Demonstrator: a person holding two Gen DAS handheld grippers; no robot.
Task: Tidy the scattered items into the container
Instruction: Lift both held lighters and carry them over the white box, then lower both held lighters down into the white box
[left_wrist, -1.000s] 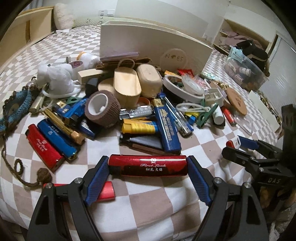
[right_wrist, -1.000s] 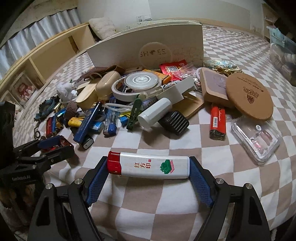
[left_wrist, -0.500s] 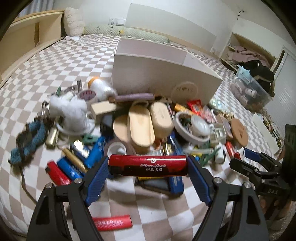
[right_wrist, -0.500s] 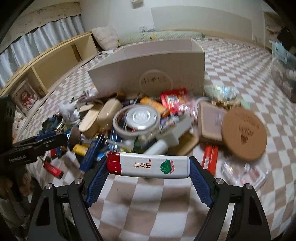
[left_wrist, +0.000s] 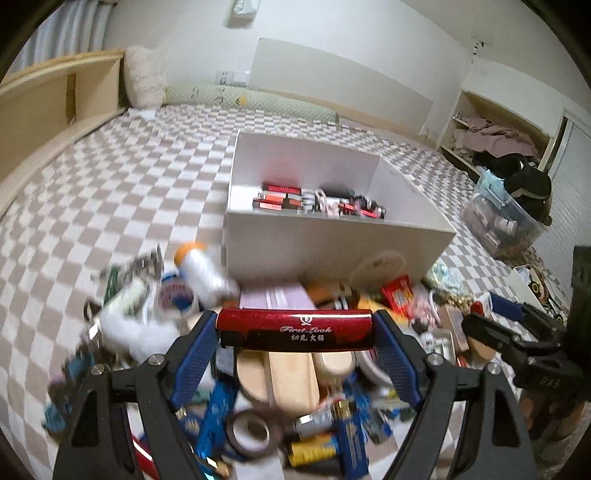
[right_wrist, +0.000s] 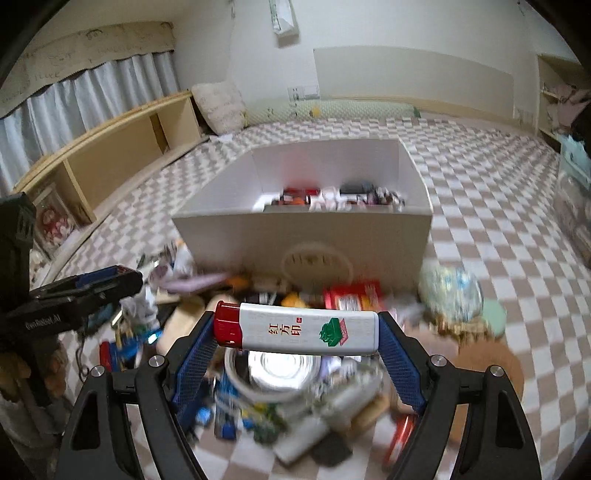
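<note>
Glossy red lighter (left_wrist: 294, 329) in left hand-held gripper (left_wrist: 294, 334), white lighter (right_wrist: 299, 330) in right hand-held gripper (right_wrist: 297, 334).

Left claw (left_wrist: 295, 328) clamps a red lighter (left_wrist: 295, 328) endwise before the white box (left_wrist: 332, 247).

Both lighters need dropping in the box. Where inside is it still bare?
Inside the box, the left end by the side wall is bare. Items crowd the middle and right of the floor. The near floor is hidden behind the front wall.

red lighter (left_wrist: 294, 329) and white lighter (right_wrist: 302, 329) crosswise, before open white box (left_wrist: 332, 240)
</note>
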